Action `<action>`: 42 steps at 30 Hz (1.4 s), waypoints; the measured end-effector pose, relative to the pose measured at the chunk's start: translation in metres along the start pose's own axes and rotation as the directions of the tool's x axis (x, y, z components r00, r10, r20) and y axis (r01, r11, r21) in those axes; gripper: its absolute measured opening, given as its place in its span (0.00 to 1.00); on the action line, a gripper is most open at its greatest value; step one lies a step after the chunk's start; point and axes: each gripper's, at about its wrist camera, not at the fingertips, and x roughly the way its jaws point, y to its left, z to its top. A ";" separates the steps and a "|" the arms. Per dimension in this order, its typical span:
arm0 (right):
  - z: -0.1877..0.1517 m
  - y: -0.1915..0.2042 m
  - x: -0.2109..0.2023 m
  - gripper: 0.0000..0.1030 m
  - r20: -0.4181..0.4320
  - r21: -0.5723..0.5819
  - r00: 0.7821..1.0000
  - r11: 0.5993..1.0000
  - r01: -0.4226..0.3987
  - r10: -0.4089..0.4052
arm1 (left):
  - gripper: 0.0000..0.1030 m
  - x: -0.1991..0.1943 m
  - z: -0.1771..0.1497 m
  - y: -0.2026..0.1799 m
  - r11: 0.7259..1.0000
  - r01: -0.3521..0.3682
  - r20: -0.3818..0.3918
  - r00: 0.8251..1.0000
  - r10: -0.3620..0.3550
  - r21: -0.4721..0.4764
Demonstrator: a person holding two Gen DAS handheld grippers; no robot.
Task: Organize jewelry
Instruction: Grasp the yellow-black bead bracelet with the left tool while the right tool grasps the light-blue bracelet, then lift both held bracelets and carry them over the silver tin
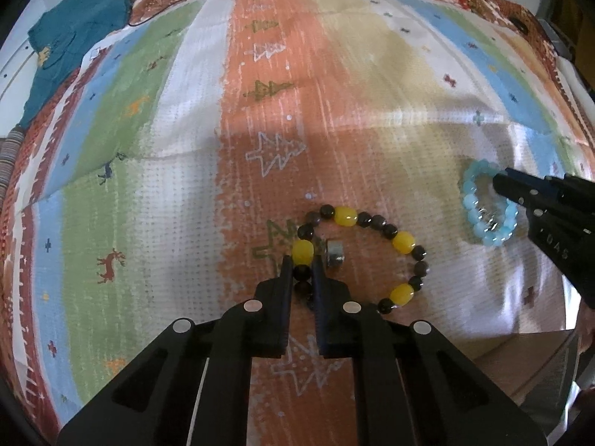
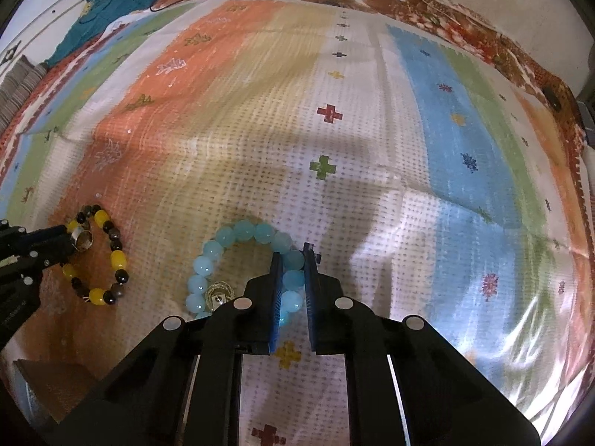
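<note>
Left tongs [image 1: 300, 260]: narrow, their black fingers closed on the near-left arc of the yellow-and-dark beaded bracelet [image 1: 401, 242], low centre of the left wrist view.
Yellow-and-dark bracelet: lies as an open loop on the orange stripe of the striped patterned cloth [image 1: 167, 171]; in the right wrist view it sits at the lower left [image 2: 118, 260].
Silver metal ring [image 1: 335, 255]: inside that loop, just beside the right finger of the left tongs.
Right tongs [image 2: 292, 256]: narrow, clamped on the right side of the pale blue beaded bracelet [image 2: 238, 231], lower centre of the right wrist view.
Pale blue bracelet: on the white stripe, at the right edge of the left wrist view [image 1: 469, 200], well apart from the yellow one.
Small clear gem-like piece [image 2: 219, 293]: inside the blue loop; what it is I cannot tell.
Teal folded garment [image 1: 70, 26]: upper left of the frame, on the cloth's edge.
</note>
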 end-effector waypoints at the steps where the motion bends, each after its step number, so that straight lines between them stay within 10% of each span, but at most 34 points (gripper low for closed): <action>1: 0.000 -0.001 -0.003 0.12 0.005 0.003 1.000 1.000 -0.003 0.003 | 0.09 -0.004 0.001 0.000 1.000 0.005 0.008 1.000 -0.005 -0.003; 42: -0.011 0.016 -0.121 0.12 0.221 -0.013 0.974 0.998 -0.056 0.057 | 0.09 -0.111 -0.008 -0.035 0.993 0.108 0.185 0.976 -0.115 0.048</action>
